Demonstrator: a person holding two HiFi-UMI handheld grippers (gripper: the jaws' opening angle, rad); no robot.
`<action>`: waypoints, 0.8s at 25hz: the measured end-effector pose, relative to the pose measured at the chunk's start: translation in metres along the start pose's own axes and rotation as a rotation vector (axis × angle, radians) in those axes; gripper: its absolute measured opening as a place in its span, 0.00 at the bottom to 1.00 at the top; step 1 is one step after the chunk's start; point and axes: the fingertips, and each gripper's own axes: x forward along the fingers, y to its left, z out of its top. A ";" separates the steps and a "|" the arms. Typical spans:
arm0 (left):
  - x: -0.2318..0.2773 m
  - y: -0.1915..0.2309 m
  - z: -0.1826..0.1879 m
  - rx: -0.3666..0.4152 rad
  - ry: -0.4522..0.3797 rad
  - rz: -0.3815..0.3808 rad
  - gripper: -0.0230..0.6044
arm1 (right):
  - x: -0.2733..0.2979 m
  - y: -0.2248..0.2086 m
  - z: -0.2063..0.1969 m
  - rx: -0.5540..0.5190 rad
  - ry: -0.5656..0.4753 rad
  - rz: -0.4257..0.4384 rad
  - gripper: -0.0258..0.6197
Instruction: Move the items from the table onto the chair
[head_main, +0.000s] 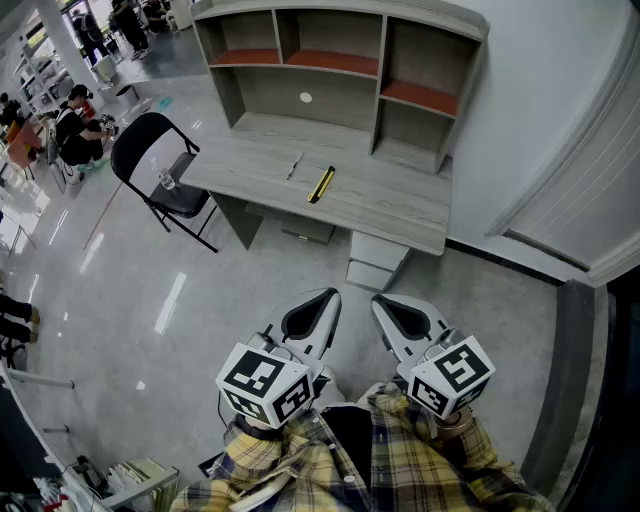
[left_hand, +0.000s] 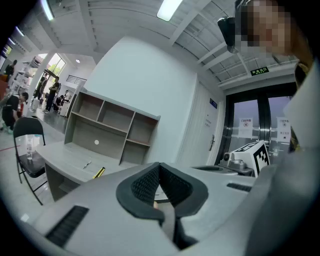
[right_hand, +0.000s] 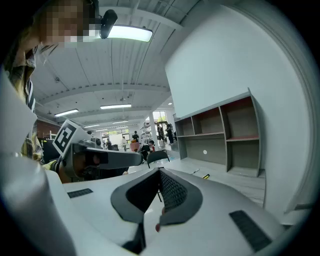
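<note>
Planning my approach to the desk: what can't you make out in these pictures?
Yellow-and-black item on the desk: too small in all views to name.
Thin grey item beside it: too small, head view.
Clear object on the chair: small, head view.

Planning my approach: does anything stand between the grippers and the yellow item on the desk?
Nothing visible: only bare floor separates the left gripper and right gripper from the desk, and the yellow item lies exposed on its top.

Yellow item (head_main: 321, 184), black chair (head_main: 143, 148), grey desk (head_main: 390, 205)
</note>
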 end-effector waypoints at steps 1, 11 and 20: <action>0.001 0.003 0.000 0.000 0.000 -0.004 0.04 | 0.003 0.000 0.000 0.004 -0.003 0.001 0.07; -0.005 0.028 0.004 0.009 0.010 -0.033 0.04 | 0.030 0.008 0.005 0.047 -0.025 -0.002 0.07; -0.023 0.064 0.004 -0.031 0.013 -0.001 0.04 | 0.061 0.020 -0.002 0.081 0.018 0.020 0.07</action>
